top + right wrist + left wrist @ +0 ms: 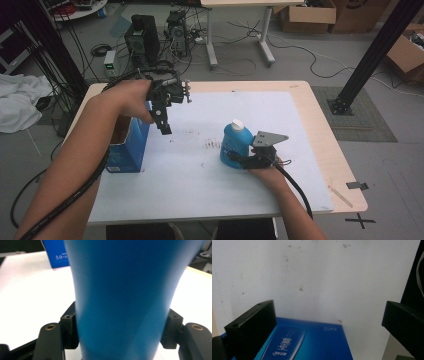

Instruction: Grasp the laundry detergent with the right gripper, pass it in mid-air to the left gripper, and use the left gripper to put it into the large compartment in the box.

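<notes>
Right gripper (243, 161) low, clamping upright blue bottle (235, 145); left gripper (162, 122) raised, agape

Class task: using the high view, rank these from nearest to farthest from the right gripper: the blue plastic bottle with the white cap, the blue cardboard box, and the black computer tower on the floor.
1. Blue plastic bottle with the white cap: clamped in the right gripper, centre-right of the table.
2. Blue cardboard box: open-topped, at the table's left edge.
3. Black computer tower: on the floor beyond the table's far left.
</notes>
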A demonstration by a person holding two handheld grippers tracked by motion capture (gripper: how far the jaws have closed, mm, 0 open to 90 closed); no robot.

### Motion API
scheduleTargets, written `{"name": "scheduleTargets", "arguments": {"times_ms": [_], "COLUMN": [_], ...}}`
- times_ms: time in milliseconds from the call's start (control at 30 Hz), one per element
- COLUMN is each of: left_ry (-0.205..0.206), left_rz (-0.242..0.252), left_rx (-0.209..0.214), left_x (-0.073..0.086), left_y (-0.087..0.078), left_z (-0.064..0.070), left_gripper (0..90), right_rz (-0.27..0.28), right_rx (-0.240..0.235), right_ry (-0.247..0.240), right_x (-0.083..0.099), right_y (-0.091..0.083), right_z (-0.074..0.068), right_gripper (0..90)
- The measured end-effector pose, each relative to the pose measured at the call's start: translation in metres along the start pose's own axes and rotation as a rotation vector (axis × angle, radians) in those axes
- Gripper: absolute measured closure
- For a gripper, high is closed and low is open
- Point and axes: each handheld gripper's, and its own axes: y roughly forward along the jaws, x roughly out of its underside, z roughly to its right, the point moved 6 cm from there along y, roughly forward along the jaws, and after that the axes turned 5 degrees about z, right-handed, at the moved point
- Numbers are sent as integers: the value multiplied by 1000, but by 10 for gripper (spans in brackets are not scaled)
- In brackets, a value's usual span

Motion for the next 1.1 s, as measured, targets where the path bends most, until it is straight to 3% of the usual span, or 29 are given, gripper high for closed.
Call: {"name": "scheduleTargets", "arguments": {"times_ms": [867, 1100], "left_ry": [8, 26], "left_rz": [-3, -19], "left_rx": [9, 14], "left_x": [-3, -4], "left_y": [5, 5], "left_z": [1, 5], "left_gripper": [1, 1], "right_rz": [4, -8], "right_rx": [-16, -61], "right_ry": [-14, -33], "right_x": [-3, -18], "right_y": [0, -5], "right_z": [-2, -6], "right_gripper": [461, 468]}}
